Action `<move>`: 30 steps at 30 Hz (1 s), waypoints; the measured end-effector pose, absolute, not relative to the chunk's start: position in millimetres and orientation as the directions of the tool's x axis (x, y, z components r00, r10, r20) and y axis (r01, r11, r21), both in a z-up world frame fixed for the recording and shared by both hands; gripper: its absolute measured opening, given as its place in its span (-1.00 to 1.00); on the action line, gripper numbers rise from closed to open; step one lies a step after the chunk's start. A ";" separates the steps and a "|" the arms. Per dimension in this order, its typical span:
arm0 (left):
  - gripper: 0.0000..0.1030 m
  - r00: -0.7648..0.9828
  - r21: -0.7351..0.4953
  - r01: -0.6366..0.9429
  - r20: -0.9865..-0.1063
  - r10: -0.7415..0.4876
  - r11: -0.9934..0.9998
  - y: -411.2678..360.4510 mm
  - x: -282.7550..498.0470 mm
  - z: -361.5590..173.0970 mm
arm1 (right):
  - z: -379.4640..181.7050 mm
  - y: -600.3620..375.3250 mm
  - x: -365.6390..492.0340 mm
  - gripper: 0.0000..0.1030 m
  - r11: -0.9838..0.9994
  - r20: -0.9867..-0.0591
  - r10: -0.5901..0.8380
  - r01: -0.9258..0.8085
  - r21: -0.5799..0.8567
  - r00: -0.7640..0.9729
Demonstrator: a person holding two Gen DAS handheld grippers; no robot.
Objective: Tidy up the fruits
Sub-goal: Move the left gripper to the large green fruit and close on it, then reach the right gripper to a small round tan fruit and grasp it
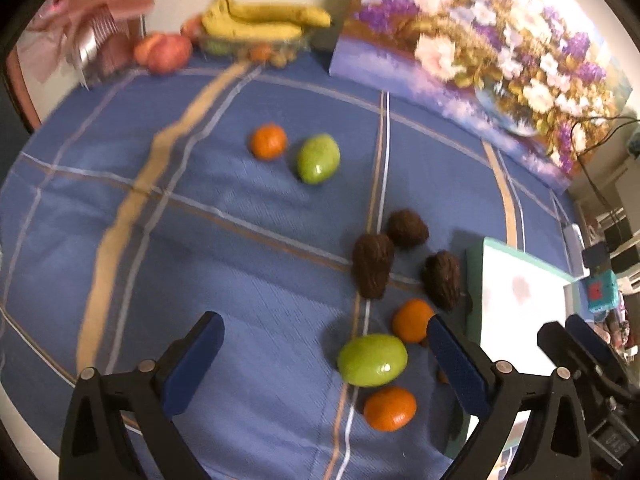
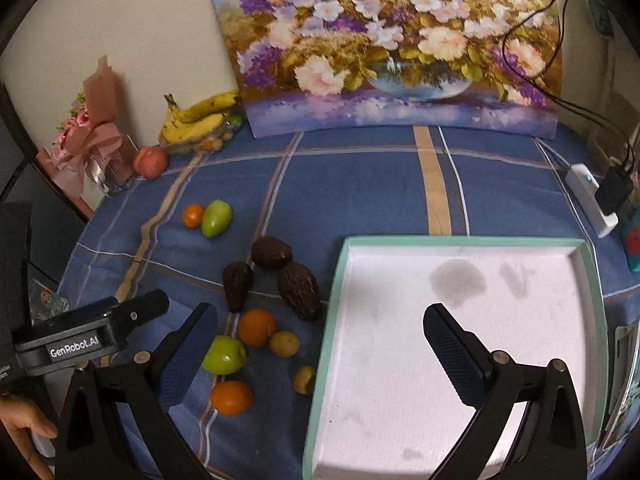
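Note:
Loose fruit lies on the blue checked cloth: three dark brown fruits, a green fruit, two oranges and two small yellowish fruits. Further back sit another orange and green fruit. A white tray with a teal rim holds nothing. My left gripper is open above the cloth, with the near green fruit just inside its right finger. My right gripper is open over the tray's left edge, empty.
A glass bowl with bananas and a red fruit stand at the back left beside a pink bouquet. A flower painting leans on the wall. A power strip lies at the right; a hand shows bottom left.

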State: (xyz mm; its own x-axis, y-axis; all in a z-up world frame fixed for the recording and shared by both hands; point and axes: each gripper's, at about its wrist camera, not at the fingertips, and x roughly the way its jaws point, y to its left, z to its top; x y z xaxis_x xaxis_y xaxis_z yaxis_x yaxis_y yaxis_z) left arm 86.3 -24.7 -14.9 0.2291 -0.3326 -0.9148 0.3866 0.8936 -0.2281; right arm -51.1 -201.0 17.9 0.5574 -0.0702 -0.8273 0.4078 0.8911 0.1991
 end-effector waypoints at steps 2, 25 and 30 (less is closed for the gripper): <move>0.84 0.191 -0.243 0.394 -0.922 -0.337 0.887 -29.8 82.4 -22.5 | 14.6 -201.4 -51.8 0.83 0.891 -0.837 -0.071 0.412 0.192 0.543; 0.05 0.083 -0.238 0.443 -0.949 -0.303 0.864 -64.6 57.7 -52.5 | 4.0 -197.4 -54.3 -0.09 0.892 -0.859 -0.034 0.403 0.205 0.511; 0.05 0.100 -0.251 0.402 -0.944 -0.314 0.881 -48.2 64.5 -47.2 | 1.6 -191.9 -50.1 -0.10 0.902 -0.864 -0.025 0.383 0.197 0.503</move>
State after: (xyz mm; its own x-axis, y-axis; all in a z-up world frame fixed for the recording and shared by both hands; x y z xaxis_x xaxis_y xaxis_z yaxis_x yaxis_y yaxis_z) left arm 64.5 -48.2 -47.2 0.0999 -0.3142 -0.9441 0.4017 0.8808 -0.2506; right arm -50.1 -191.9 1.6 0.5031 -0.0250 -0.8639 0.3833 0.9023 0.1972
